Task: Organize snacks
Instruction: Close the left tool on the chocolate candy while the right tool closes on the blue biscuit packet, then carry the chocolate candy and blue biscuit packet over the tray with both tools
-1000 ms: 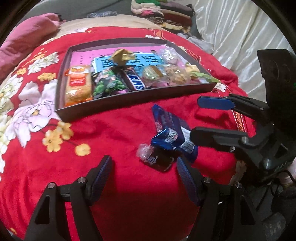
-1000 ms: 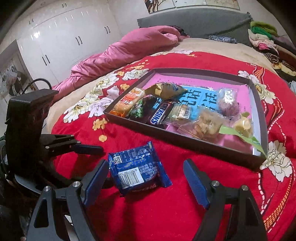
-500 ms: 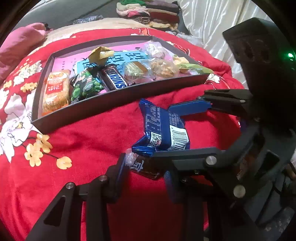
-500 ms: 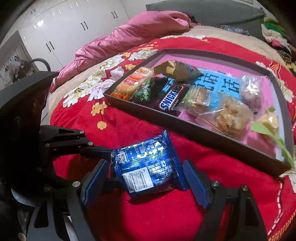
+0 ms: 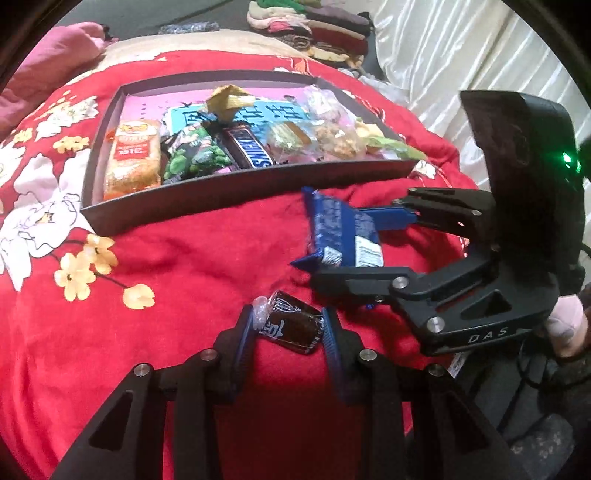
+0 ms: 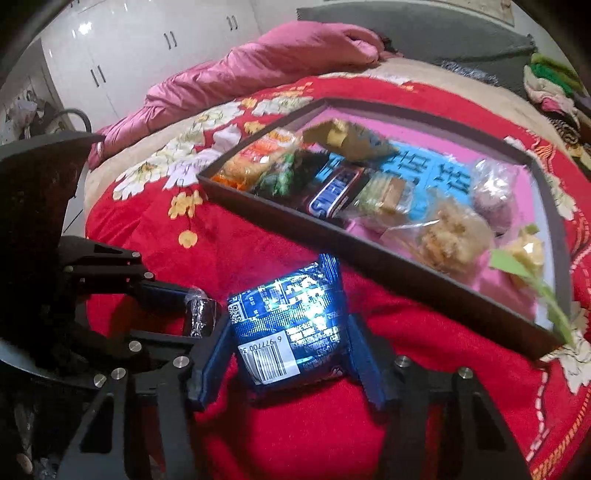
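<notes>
My left gripper (image 5: 290, 326) is shut on a small dark brown wrapped candy (image 5: 291, 326), just above the red blanket. My right gripper (image 6: 288, 343) is shut on a blue snack packet (image 6: 291, 328) with a barcode, held close to the blanket. In the left wrist view the right gripper (image 5: 354, 243) holds the blue packet (image 5: 336, 229) in front of the tray. The dark tray (image 5: 243, 201) with a pink floor holds several snacks, among them a Snickers bar (image 5: 249, 151) and an orange packet (image 5: 133, 162).
A red flowered blanket (image 5: 147, 266) covers the bed. A pink duvet (image 6: 258, 70) lies at the far side. Folded clothes (image 5: 314, 26) are stacked beyond the tray. White cabinets (image 6: 129, 48) stand behind. The left gripper's body (image 6: 44, 258) sits close to the right gripper.
Both grippers closed: the left on the dark candy, the right on the blue packet. The blue packet has lifted off the candy and both grippers have drawn back a little.
</notes>
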A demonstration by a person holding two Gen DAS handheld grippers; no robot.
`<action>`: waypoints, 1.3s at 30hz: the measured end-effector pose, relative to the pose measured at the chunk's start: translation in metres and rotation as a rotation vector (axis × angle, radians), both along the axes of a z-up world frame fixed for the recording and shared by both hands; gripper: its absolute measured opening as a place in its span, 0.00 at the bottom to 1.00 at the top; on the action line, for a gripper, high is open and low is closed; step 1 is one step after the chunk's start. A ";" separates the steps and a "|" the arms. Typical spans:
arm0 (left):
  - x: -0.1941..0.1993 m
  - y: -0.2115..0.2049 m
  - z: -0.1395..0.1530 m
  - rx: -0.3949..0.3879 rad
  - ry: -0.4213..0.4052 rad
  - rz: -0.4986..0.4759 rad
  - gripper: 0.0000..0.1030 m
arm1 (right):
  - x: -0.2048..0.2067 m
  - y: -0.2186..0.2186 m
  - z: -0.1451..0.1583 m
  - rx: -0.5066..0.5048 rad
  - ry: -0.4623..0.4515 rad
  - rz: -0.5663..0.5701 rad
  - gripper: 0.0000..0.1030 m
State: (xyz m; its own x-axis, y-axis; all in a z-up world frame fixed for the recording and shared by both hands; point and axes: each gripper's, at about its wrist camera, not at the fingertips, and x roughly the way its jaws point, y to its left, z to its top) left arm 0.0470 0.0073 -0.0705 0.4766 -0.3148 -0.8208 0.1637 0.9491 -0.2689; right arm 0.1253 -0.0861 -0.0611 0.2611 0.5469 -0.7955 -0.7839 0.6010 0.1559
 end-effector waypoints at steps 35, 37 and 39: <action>0.084 0.004 0.066 0.038 -0.160 0.212 0.36 | 0.048 -0.081 0.068 0.348 -0.214 -0.378 0.58; 0.088 0.003 0.063 0.049 -0.157 0.216 0.36 | 0.052 -0.084 0.068 0.335 -0.219 -0.411 0.58; 0.092 0.002 0.060 0.056 -0.148 0.219 0.36 | 0.055 -0.088 0.066 0.330 -0.216 -0.438 0.58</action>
